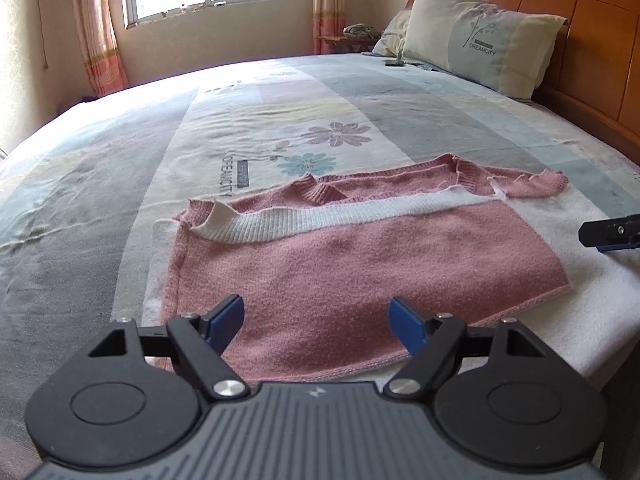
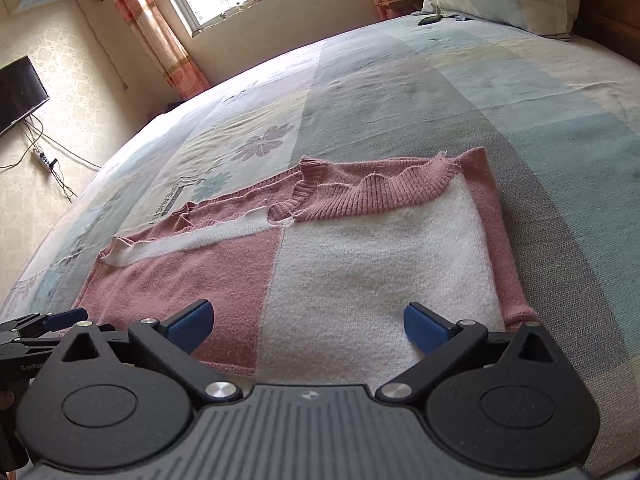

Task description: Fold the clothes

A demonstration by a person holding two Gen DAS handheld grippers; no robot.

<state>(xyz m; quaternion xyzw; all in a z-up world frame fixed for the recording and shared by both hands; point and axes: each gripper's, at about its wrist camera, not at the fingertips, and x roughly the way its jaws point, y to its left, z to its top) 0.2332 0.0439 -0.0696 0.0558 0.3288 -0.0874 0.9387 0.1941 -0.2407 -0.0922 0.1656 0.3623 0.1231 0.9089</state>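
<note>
Two spread, empty claws, left claw [image 1: 319, 322] and right claw [image 2: 308, 326], face one pink-and-white sweater [image 2: 328, 256] on one bed [image 2: 500, 92].

sweater [image 2: 320, 264]: pink, white | bedspread [image 1: 360, 112]: pastel blocks, flowers | curtains [image 1: 96, 32]: orange plaid

The left tool [image 1: 318, 322] has a dark grey ribbed body with a small pale emblem at its centre, flanked by two round black discs. Black linkage arms pivot on silver screws and end in blue pads [image 1: 406, 322]. The right tool [image 2: 308, 322] is built the same: ribbed grey housing, black discs, silver pivots, blue pads [image 2: 426, 326]. Pale lettering beginning "Gen" marks the left tool's black side.
</note>
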